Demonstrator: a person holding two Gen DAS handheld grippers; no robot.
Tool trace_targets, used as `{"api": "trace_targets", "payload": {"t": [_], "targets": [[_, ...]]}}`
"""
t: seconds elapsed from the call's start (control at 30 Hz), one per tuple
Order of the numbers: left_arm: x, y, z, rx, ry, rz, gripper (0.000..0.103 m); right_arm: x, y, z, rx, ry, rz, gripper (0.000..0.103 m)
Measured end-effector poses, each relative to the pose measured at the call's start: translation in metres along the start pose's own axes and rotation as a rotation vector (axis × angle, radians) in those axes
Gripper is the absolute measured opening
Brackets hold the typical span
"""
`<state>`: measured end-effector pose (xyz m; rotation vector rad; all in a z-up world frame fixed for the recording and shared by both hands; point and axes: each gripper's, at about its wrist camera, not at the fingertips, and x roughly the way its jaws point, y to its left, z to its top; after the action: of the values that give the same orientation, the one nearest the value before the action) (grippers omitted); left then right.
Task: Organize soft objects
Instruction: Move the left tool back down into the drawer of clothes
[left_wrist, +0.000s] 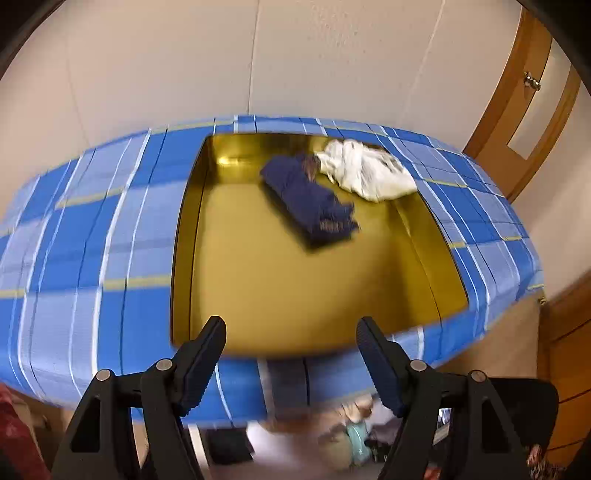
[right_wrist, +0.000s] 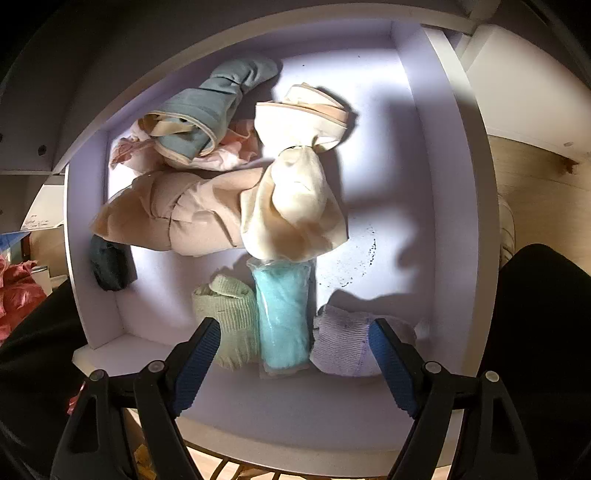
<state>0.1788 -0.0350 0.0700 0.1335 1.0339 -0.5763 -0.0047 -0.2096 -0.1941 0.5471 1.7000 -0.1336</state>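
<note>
In the left wrist view a gold tray (left_wrist: 295, 295) lies on a blue plaid cloth (left_wrist: 85, 240). A folded navy cloth (left_wrist: 312, 195) rests inside it, and a crumpled white cloth (left_wrist: 365, 171) sits on its far right rim. My left gripper (left_wrist: 291, 332) hangs open and empty over the tray's near edge. In the right wrist view a white drawer (right_wrist: 413, 184) holds a cream garment (right_wrist: 295, 206), a beige one (right_wrist: 177, 214), a grey-blue one (right_wrist: 207, 110), a green sock roll (right_wrist: 229, 317), a bagged turquoise roll (right_wrist: 282, 317) and a lilac sock (right_wrist: 343, 343). My right gripper (right_wrist: 295, 336) stands open above these rolls.
A cream wall and a wooden door (left_wrist: 524, 122) rise behind the plaid surface. A dark bundle (right_wrist: 110, 266) lies at the drawer's left wall. Black-clad legs (right_wrist: 546, 332) flank the drawer, and red fabric (right_wrist: 14, 291) lies at the far left on the wood floor (right_wrist: 535, 192).
</note>
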Motion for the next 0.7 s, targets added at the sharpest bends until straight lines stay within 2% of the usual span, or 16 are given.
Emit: {"api": "trace_targets", "payload": {"t": [0.1,0.23,0.47,0.7], "targets": [[0.000,0.002,-0.031,-0.031,0.005,-0.031,0.074,-0.001,-0.003,0.000,0.004,-0.003,-0.005,0.083],[0.018,0.003,-0.076,-0.077,0.059,-0.071,0.074,0.000,-0.013,-0.001,0.016,-0.003,-0.012,0.083],[0.086,0.014,-0.152,-0.242,0.222,-0.100,0.074,0.001,-0.029,-0.005,0.029,0.003,-0.025,0.083],[0.143,0.029,-0.199,-0.404,0.357,-0.098,0.074,0.001,-0.026,-0.009,0.030,0.008,-0.042,0.083]]}}
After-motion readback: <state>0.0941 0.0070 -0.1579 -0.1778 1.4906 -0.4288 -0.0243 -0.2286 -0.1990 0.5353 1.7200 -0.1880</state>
